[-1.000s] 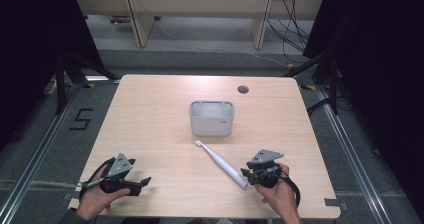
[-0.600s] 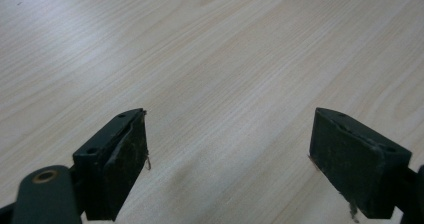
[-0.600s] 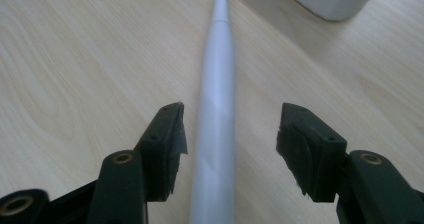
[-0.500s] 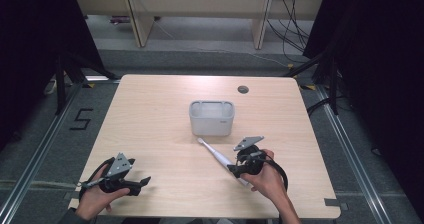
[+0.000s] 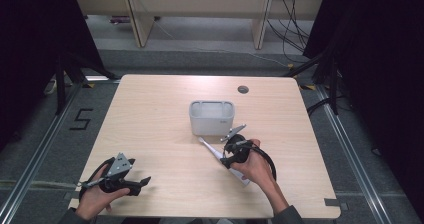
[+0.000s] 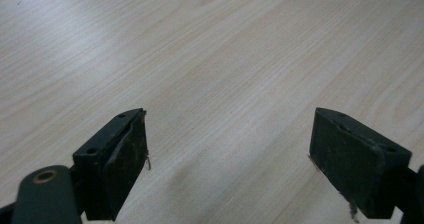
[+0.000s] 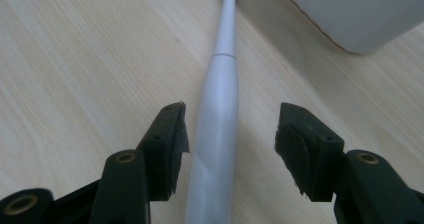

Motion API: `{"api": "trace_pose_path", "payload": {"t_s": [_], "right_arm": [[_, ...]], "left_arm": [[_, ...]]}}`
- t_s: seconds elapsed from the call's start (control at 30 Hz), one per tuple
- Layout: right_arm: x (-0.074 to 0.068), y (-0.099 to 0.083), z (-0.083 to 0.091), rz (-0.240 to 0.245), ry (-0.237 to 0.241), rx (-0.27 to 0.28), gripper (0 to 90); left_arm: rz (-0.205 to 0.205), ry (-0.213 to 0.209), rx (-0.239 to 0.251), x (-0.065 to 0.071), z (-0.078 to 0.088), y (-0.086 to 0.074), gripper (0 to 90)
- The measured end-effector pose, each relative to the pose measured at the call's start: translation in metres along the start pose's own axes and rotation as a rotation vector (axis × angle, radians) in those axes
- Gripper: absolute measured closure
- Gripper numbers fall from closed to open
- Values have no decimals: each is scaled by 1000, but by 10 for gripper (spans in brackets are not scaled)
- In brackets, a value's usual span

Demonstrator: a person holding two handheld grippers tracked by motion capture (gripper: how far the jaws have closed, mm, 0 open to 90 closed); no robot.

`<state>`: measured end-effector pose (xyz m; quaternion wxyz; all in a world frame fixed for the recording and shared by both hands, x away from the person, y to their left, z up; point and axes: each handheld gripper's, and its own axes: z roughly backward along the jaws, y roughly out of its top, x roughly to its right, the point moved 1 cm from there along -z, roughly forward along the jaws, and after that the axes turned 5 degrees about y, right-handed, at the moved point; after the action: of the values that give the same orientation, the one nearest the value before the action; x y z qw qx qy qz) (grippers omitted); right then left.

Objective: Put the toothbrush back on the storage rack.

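Right tongs (image 7: 230,134) straddle the white electric toothbrush (image 7: 217,134) on the desk (image 5: 160,134), jaws just closing, not gripping; left tongs (image 6: 230,159) gape wide, empty

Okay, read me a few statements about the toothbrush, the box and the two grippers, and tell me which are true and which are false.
1. The toothbrush lies on the table. True.
2. The right gripper is clamped on it. False: the handle lies between open jaws, the right pad clearly apart from it.
3. The left gripper holds the box. False: its jaws are open over bare wood.
4. The brush's thin end points toward the box. True.
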<state>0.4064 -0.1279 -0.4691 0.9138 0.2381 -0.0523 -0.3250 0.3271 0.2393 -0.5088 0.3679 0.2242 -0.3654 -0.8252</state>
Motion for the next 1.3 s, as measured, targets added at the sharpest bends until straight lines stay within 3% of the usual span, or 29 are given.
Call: {"api": "trace_pose_path", "payload": {"t_s": [0.07,0.1,0.13,0.3,0.53,0.6,0.7,0.73,0.77,0.93,0.97,1.23,1.27,1.3], "right_arm": [[1,4,-3,16,2,-16,465],[0,5,-5,0,-3,-31,470],[1,7,-7,27,3,-36,474],[1,13,-13,20,3,-83,483],[1,20,-21,48,11,-146,522],[0,20,-22,31,16,-162,537],[2,20,-25,46,14,-184,558],[0,19,-25,12,14,-197,558],[3,19,-26,42,21,-198,569],[6,18,-29,65,18,-224,601],[2,18,-29,11,29,-227,607],[2,24,-32,55,36,-276,633],[1,25,-33,42,33,-278,635],[2,25,-33,62,40,-291,637]], "left_arm": [[0,0,-1,0,0,0,152],[2,3,2,0,0,0,151],[2,2,1,0,0,0,152],[2,2,1,0,0,0,152],[0,1,1,0,0,0,152],[2,-5,1,0,0,0,152],[1,-2,0,0,0,0,152],[-15,3,-14,-2,0,0,151],[-13,6,-13,-2,0,0,152],[1,1,1,0,0,0,152],[0,1,0,0,0,0,152],[-17,7,-15,-2,0,0,152],[-1,-3,-4,0,0,0,151],[1,2,1,0,0,0,152]]}}
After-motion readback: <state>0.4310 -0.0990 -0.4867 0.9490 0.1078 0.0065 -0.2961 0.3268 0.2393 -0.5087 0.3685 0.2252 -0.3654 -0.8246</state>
